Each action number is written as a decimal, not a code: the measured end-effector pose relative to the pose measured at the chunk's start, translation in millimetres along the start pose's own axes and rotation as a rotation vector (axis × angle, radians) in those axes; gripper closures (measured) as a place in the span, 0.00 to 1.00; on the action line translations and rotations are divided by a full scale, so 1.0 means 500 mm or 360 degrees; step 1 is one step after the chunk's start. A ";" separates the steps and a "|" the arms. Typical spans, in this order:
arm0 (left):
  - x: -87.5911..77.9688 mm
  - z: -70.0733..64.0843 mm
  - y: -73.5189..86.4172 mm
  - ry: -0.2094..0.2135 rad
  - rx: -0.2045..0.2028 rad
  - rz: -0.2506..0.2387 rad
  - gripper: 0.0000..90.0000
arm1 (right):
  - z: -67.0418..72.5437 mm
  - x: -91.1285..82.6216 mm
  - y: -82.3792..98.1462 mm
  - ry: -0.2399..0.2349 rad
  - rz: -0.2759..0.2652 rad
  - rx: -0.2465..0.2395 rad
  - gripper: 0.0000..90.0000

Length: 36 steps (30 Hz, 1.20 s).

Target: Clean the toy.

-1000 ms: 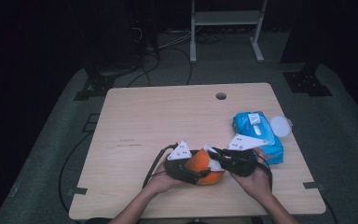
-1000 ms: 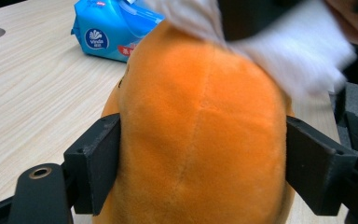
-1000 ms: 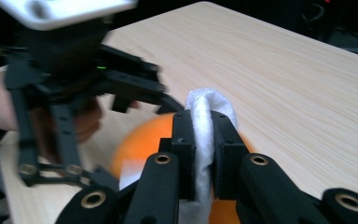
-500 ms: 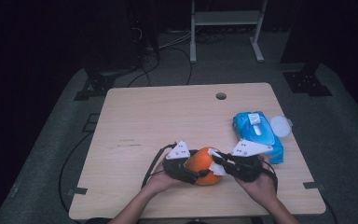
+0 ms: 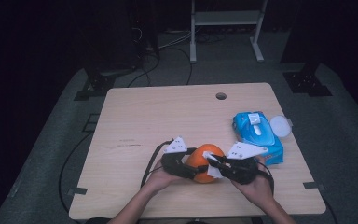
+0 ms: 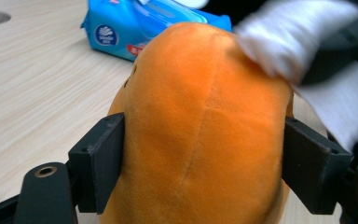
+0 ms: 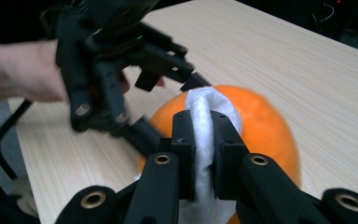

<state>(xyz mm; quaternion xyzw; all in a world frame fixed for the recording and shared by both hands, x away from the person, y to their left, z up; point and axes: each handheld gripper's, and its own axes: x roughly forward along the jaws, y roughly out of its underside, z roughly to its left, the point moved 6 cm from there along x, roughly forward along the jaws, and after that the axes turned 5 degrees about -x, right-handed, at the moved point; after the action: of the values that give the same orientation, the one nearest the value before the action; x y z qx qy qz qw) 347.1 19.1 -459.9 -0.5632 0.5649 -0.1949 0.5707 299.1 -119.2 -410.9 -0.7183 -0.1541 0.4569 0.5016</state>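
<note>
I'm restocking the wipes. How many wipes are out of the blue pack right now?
1. A single white wipe is pinched in the right tongs and pressed against the orange plush toy. Others may remain inside the blue pack at the table's right.

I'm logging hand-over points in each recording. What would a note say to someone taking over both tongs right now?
Left tongs: shut on the orange plush toy, one jaw on each flank; the jaws have just been closing further on it.
Right tongs: shut on a white wipe, pressed against the top of the toy.
Things: the toy sits near the front edge of the table; the blue wipe pack lies to its right, with its round white lid beside it.
Done: a wipe is out and on the toy.
Left: probably finish wiping the toy, then set toy and wipe down.
</note>
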 end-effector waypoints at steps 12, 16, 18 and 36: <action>-0.005 0.013 0.000 -0.0005 -0.0095 -0.0042 0.23 | -0.101 -0.007 0.044 0.0043 0.0010 0.0279 0.90; 0.007 -0.005 0.000 -0.0055 -0.0021 -0.0021 0.23 | -0.067 -0.007 0.022 0.0026 -0.0007 0.0200 0.90; 0.010 -0.012 0.001 -0.0071 0.0027 -0.0008 0.22 | -0.051 -0.004 0.010 0.0018 -0.0009 0.0145 0.90; 0.020 -0.053 0.005 -0.0076 0.0268 0.0062 0.22 | -0.011 0.001 -0.007 0.0002 0.0005 0.0011 0.90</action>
<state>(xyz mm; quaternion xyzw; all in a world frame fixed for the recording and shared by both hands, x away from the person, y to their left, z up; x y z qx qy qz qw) 325.9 0.1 -459.1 -0.5066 0.5435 -0.2171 0.6331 304.7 -120.6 -407.4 -0.7170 -0.1512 0.4579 0.5034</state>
